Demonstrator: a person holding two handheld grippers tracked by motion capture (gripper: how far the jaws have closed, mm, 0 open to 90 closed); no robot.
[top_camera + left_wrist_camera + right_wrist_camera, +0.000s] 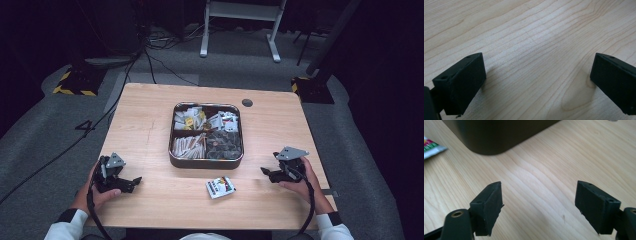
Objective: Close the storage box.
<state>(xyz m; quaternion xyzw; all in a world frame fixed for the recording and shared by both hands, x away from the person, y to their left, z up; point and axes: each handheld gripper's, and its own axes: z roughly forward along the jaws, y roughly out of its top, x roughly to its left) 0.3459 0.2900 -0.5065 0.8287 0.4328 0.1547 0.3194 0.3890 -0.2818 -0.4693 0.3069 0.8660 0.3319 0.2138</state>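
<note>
A packet (220, 187) lies on the table (150, 125), near of the tin (206, 159), between both grippers. The left gripper (131, 182) and right gripper (266, 172) rest well apart from it, jaws spread, holding nothing.

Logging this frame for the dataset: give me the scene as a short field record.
surface: light wooden table
container: dark square metal tin, four compartments holding packets
loose item: small white printed sachet, on the table in front of the tin
left gripper: open, holding nothing
right gripper: open, holding nothing, jaws toward the tin
</note>
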